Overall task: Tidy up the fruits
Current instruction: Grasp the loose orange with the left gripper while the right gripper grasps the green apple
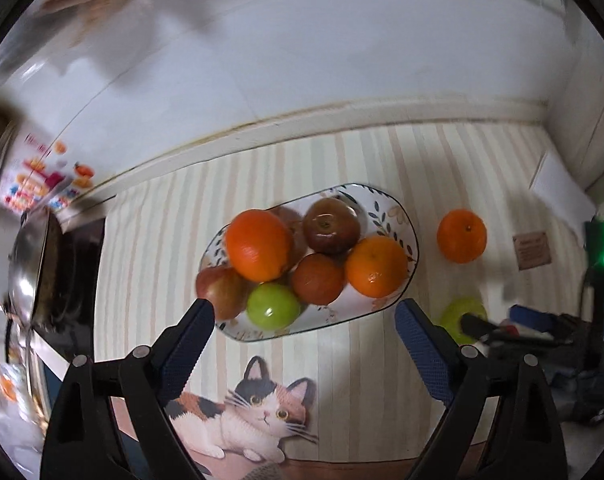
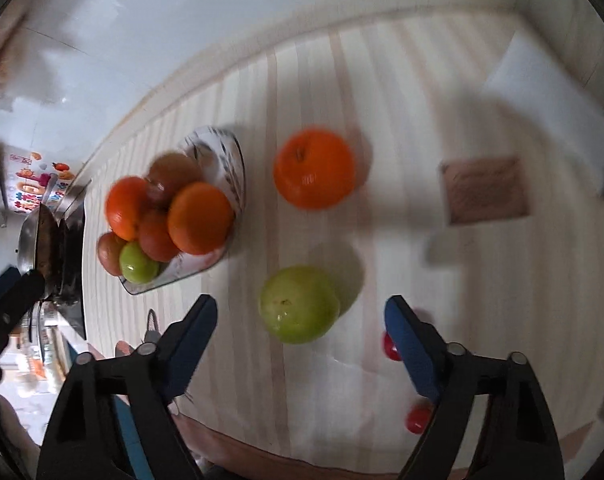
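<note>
Left wrist view first: the left gripper hangs with its blue-padded jaws spread wide and nothing between them, low in the frame over a striped tablecloth printed with a calico cat. Just beyond the fingertips, at frame centre, sits the patterned oval plate, piled with oranges, reddish apples and one small green apple at its near edge. To the right of the plate, well apart from it, a loose orange lies on the cloth. The other gripper shows at the lower right edge, partly covering a green fruit.

From the right wrist, the right gripper is likewise released, jaws apart. The large green apple rests on the cloth in the gap between the fingertips, untouched by either pad. Farther up, the loose orange sits above centre, and the plate of fruit stands at middle left. Two small red fruits lie at lower right, a brown card beyond them.
</note>
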`<state>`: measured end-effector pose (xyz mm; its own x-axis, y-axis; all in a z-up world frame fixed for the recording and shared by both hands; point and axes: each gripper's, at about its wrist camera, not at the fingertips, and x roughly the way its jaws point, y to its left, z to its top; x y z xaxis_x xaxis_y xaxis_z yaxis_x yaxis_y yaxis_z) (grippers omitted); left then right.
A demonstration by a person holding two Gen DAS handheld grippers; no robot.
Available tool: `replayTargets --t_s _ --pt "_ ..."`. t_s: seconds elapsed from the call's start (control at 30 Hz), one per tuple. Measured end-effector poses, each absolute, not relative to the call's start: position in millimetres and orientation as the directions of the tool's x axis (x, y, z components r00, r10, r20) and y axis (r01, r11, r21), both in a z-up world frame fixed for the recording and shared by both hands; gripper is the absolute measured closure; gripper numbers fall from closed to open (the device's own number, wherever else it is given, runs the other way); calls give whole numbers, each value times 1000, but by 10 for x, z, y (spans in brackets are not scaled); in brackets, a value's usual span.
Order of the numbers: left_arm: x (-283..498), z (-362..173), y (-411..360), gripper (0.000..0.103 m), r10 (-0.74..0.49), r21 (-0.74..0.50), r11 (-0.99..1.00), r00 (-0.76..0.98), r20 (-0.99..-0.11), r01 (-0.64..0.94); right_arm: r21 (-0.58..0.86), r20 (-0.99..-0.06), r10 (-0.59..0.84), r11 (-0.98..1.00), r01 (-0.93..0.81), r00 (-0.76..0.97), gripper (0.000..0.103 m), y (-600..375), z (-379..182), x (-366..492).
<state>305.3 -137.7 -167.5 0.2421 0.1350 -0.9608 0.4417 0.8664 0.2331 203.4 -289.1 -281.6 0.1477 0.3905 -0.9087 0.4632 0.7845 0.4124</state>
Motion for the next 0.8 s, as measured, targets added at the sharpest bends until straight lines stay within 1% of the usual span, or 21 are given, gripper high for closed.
replayTargets --t_s 0.1,0.17,0.27,0.37,0.43,0.57,0.63,0.8 --pt "3126 -1816 -1512 10 154 242 844 215 -964 479 417 -903 413 783 461 115 27 -2787 -3088 2075" --pt "3178 -1889 -1590 11 164 244 831 198 -966 500 422 -898 429 778 465 98 41 -2721 -3224 2085" --pt "3255 -1961 -1719 11 159 230 819 176 -971 526 400 -912 392 796 453 117 42 -2711 -3227 2081" --pt "3346 -2046 -1871 11 117 166 823 124 -985 543 394 -916 373 774 495 147 42 -2877 -3189 2015" --pt "3429 -2134 -2016 11 70 94 826 65 -995 556 379 -924 345 762 524 166 42 -3041 -3137 1959" --pt "3620 -2517 -2329 11 -4 -80 841 -142 -990 535 336 -941 293 745 576 171 42 -3396 -3064 1896" --pt "3661 -2710 -2476 11 -14 -125 845 -211 -977 521 316 -948 272 737 598 167 42 -3528 -3093 1879" --pt "3650 -3067 -2797 11 13 -149 830 -286 -958 537 276 -961 232 720 637 153 42 -3748 -3161 1882"
